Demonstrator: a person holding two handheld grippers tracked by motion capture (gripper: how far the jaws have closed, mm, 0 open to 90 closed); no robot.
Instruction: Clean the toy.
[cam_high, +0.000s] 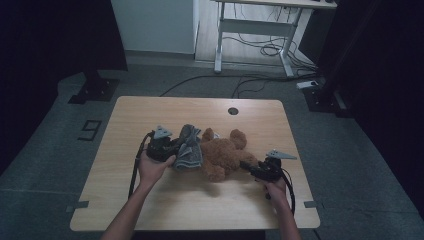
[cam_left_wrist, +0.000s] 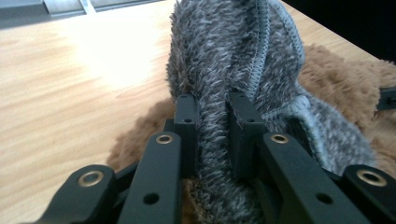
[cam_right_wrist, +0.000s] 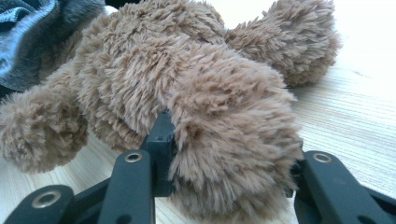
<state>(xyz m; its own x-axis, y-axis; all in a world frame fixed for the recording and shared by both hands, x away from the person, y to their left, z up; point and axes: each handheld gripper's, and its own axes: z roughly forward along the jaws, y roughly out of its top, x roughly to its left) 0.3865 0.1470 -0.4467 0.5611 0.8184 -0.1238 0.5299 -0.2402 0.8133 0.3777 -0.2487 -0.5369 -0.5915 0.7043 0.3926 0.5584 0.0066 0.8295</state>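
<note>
Surface: a light wooden table (cam_high: 150, 200) with a round cable hole, standing on grey floor; a white desk frame and loose cables are behind it.
Writing: a mark like "9" is on the floor at the left.
Teddy bear (cam_high: 222, 155): brown, lying at the table's middle.
Left gripper (cam_left_wrist: 212, 121): pinching a fold of the grey fuzzy garment (cam_left_wrist: 233, 56) that lies on the bear.
Right gripper (cam_right_wrist: 224, 140): clamped on one bear limb.
Gripper views: show the garment's stitched hem.

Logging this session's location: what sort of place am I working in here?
Probably a lab or recording studio, not a home: a bare wooden table on grey floor, black curtains at the sides, and a height-adjustable desk with loose cables behind.
</note>
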